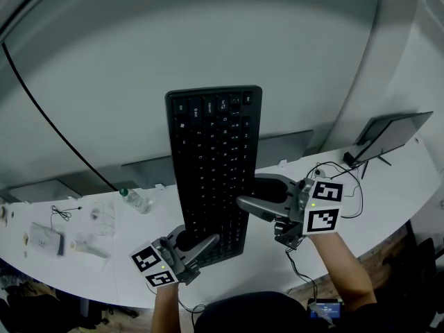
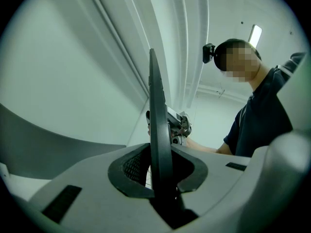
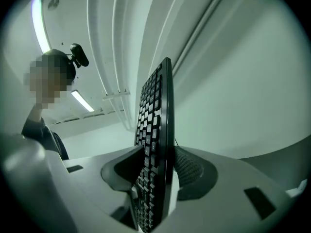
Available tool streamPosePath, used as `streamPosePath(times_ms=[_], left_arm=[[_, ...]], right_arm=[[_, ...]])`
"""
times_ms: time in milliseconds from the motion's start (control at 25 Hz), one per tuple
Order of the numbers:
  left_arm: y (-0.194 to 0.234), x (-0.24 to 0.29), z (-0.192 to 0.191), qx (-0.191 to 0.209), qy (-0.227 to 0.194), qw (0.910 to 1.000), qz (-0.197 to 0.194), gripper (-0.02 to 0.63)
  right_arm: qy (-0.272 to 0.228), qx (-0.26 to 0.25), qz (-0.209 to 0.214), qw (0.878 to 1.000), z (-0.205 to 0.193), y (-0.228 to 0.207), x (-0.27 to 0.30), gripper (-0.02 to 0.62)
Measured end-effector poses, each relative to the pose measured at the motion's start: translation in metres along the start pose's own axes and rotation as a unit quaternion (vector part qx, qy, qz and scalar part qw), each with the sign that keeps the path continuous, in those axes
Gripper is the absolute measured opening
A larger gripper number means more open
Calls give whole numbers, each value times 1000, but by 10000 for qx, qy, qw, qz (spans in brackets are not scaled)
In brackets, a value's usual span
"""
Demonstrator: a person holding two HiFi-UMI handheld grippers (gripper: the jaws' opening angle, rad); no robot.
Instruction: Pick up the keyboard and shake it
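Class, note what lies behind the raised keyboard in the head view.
Around the keyboard, table and grey wall show, so they likely continue behind it. That stretch is covered; anything lying there cannot be seen.

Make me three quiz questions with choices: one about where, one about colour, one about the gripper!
1. Where is the clear bottle? A) on the table, left of the keyboard B) on the floor C) on the keyboard
2. The keyboard's colour? A) white B) black C) red
3. The left gripper's jaws are A) wide open B) shut on the keyboard's edge C) shut on nothing
Answers: 1A, it lies left of the keyboard; 2B, black keys and frame; 3B, both pads pinch the edge.
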State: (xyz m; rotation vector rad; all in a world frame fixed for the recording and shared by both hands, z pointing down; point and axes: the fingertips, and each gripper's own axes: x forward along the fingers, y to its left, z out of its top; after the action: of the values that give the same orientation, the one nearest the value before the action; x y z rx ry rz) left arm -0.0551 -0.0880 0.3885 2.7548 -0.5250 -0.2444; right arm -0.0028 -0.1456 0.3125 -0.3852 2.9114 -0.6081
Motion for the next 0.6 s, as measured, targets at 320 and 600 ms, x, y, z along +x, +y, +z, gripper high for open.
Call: streamPosePath(times_ms=[320, 600], left_arm=[[-7, 7, -2, -150, -190, 9995, -213, 89], [-4, 5, -1, -130, -140, 9995, -243, 89]], right_arm=[[-350, 442, 555, 9969, 7, 5, -10, 178], [-197, 712, 666, 9950, -1, -2, 5, 184]])
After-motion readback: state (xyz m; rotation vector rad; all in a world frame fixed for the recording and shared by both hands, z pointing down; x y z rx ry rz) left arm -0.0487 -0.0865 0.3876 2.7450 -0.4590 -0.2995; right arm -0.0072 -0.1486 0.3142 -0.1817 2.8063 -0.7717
